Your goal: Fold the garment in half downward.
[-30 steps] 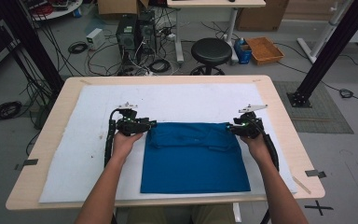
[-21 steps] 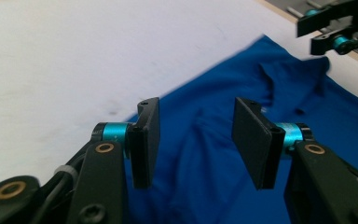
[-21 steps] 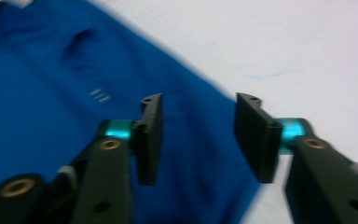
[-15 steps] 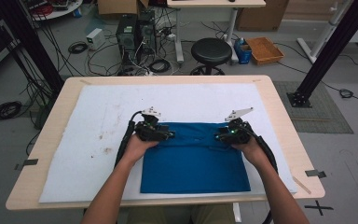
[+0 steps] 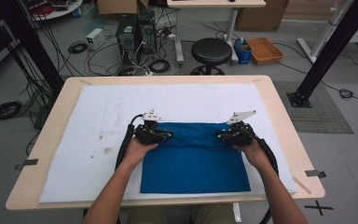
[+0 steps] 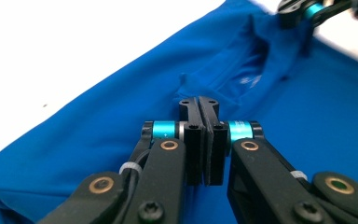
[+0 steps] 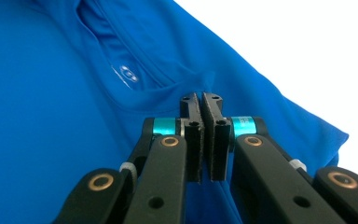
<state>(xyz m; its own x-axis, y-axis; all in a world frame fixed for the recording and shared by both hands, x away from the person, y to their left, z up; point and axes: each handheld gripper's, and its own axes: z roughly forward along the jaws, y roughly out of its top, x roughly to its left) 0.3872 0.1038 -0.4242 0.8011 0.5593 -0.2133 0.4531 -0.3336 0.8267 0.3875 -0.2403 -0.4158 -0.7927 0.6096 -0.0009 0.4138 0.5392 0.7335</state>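
Folding a blue shirt (image 5: 193, 158) looks to be the work in hand, and the chief risk, as I judge it, is that one side slips free if the two hands pull unevenly, leaving a skewed fold or a bunched collar. The shirt lies flat on the white mat (image 5: 84, 135) covering the table (image 5: 279, 116), its near hem close to the person's edge and its collar end at the far side, between the two grippers. In the high view the left gripper (image 5: 161, 135) sits at the far left corner of the cloth and the right gripper (image 5: 223, 136) at the far right corner, both pointing inward toward the neckline. The left gripper view shows its jaws pressed together, with a raised fold of blue fabric right at their tips; whether cloth is actually pinched between them I cannot tell for certain, though it looks likely. The right gripper view shows the same: jaws together, tips against the shoulder seam just beside the collar (image 7: 130, 74) with its small printed label. A thin pinch like this could let go under tension, and slack cloth near the neck opening could drag into wrinkles.
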